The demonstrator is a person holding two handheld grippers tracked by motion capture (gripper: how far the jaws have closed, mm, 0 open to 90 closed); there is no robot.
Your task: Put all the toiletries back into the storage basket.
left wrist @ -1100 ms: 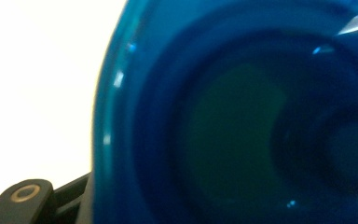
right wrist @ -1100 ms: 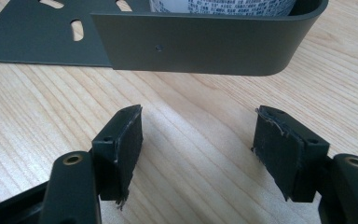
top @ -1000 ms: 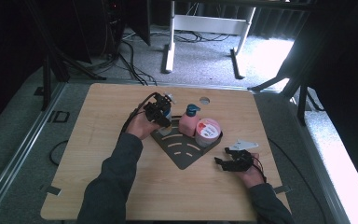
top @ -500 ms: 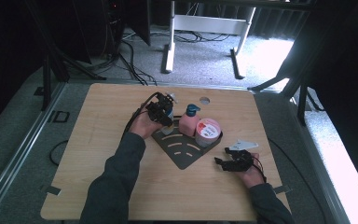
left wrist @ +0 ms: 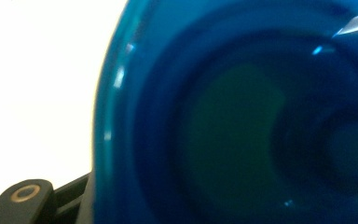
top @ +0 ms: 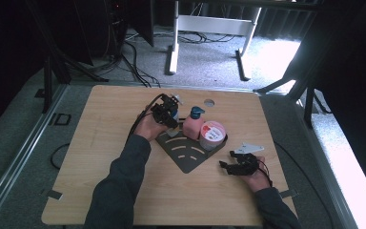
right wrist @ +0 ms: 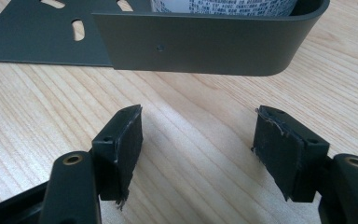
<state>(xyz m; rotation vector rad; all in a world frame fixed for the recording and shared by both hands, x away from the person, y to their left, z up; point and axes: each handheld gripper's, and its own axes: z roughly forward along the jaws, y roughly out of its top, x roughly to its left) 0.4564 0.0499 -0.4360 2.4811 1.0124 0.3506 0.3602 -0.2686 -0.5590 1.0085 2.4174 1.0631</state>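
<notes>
Blue bottle (left wrist: 242, 121) — glossy, see-through, rounded plastic — sits in the left gripper (top: 167, 110) at the far left corner of the dark metal tray (top: 186, 157), just beside the pink pump bottle (top: 192, 125) and the round pink-lidded tub (top: 212, 133). The jaws are part closed around it, apparently gripping (contact itself is hidden). The right gripper (right wrist: 198, 144) rests on the pale wood-grain table (top: 100, 157) near the tray's curved wall — jaws open, empty. Compared with a second ago, nothing has visibly shifted.
</notes>
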